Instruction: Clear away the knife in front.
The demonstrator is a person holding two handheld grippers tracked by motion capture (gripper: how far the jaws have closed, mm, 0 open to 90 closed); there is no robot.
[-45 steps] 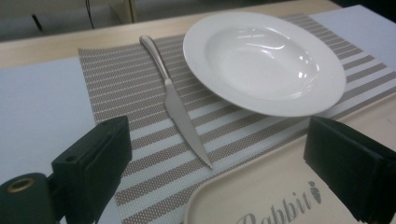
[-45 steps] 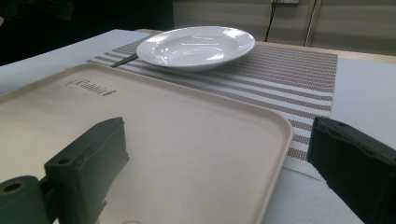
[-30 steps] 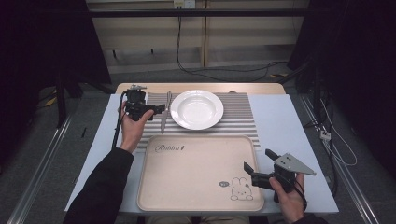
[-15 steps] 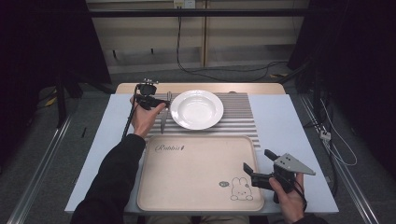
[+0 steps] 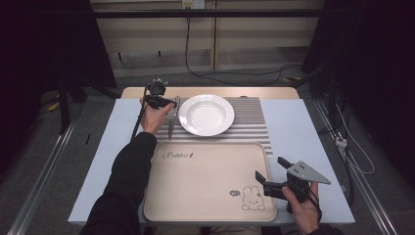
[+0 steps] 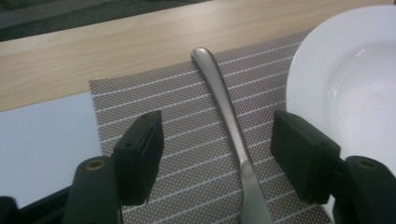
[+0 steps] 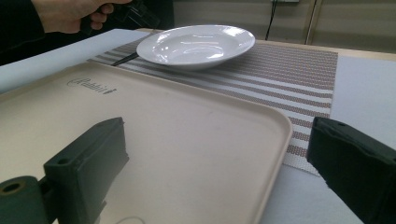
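Biggest thing on the table is the beige plastic tray with the rabbit print (image 5: 205, 181), sitting at the near edge. Behind it is a brown striped woven placemat (image 5: 247, 122), and on that a round white ceramic plate (image 5: 206, 114).

Just left of the plate, on the mat, lies a slim matte silver piece of cutlery (image 6: 229, 121), handle pointing toward the far edge of the table. Can't tell whether it's a knife or something else.

The left gripper (image 6: 219, 154) hovers right over it, jaws spread wide with the handle running between them, not touching either pad.

The right gripper (image 7: 219, 172) sits over the tray's near right corner, jaws wide apart too, nothing in them.
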